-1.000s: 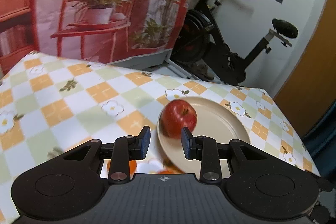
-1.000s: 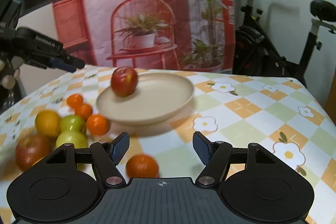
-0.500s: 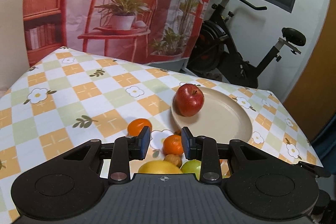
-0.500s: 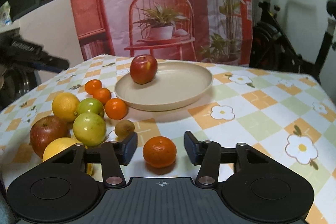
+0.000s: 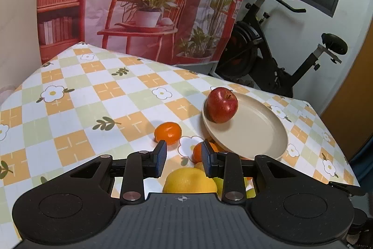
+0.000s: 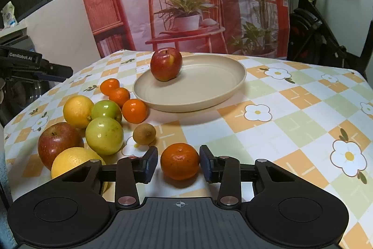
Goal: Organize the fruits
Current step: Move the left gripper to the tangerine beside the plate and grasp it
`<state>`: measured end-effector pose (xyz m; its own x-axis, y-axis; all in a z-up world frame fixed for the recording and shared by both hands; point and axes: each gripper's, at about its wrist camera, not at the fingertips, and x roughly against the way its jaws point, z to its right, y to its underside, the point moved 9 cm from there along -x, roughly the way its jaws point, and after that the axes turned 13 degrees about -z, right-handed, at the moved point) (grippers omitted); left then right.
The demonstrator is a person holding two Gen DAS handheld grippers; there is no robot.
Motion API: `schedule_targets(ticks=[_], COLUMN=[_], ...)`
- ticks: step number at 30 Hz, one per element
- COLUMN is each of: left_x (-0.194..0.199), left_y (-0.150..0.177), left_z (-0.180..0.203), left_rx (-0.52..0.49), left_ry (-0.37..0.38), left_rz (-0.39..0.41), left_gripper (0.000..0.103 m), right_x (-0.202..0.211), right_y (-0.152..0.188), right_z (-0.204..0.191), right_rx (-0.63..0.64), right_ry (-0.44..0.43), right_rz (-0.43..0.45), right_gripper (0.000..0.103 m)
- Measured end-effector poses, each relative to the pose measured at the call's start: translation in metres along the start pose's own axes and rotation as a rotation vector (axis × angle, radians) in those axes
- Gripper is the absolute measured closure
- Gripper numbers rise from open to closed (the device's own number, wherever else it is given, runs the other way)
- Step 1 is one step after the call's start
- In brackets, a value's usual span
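Right hand-held gripper (image 6: pixel 179 163): open about a mandarin's width, nothing clamped; low over the table, pointing toward the plate.
Mandarin between the fingers (image 6: pixel 180 161): on the table, squarely in the gap; right pad touching or nearly so, small gap at the left pad.
Key relation: mandarin directly ahead, on the gripper's centre line; roughly round, so no long axis to align with; right hand much the nearer.
Likely next move: closing on the mandarin, then carrying forward and slightly left to the plate; judged, not seen.
Plate (image 6: pixel 216 95): beige, beyond the mandarin, well apart from it; one red apple (image 6: pixel 166 64) at its far left rim.
Fruit cluster: left of the right gripper; kiwi (image 6: pixel 144 134) nearest, then green apple (image 6: pixel 104 135), second red apple (image 6: pixel 58 141), lemon (image 6: pixel 78 111), three small mandarins by the plate's left edge.
Left hand-held gripper (image 5: pixel 181 159): partly open, empty; raised above the cluster, over a yellow fruit (image 5: pixel 190 180).
Left-view neighbours: loose mandarin (image 5: pixel 167 133) just past the left finger; plate rim (image 5: pixel 283 132) to the right.
Table (image 6: pixel 291 123): checked floral cloth, bare on the right half.
Risk: round fruit apt to roll if pinched off centre.
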<state>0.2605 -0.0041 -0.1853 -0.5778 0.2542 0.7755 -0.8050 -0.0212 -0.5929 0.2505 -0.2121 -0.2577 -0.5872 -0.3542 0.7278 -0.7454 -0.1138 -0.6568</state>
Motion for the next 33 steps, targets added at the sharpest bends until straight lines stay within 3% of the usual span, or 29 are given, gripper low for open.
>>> schedule_targets(ticks=[26,33], left_x=[-0.009,-0.016], left_y=[0.007,-0.013], left_z=[0.0,-0.009], left_rx=[-0.009,-0.009], left_ry=[-0.007,-0.018], left_rz=[-0.042,-0.039], left_gripper=[0.069,0.068], right_x=[0.004,0.006], right_y=[-0.001,-0.001], right_z=[0.001,0.002], right_rx=[-0.004,-0.01], right_ry=[-0.01,-0.013], right_rz=[0.027,0.045], right_gripper=[0.07,0.07])
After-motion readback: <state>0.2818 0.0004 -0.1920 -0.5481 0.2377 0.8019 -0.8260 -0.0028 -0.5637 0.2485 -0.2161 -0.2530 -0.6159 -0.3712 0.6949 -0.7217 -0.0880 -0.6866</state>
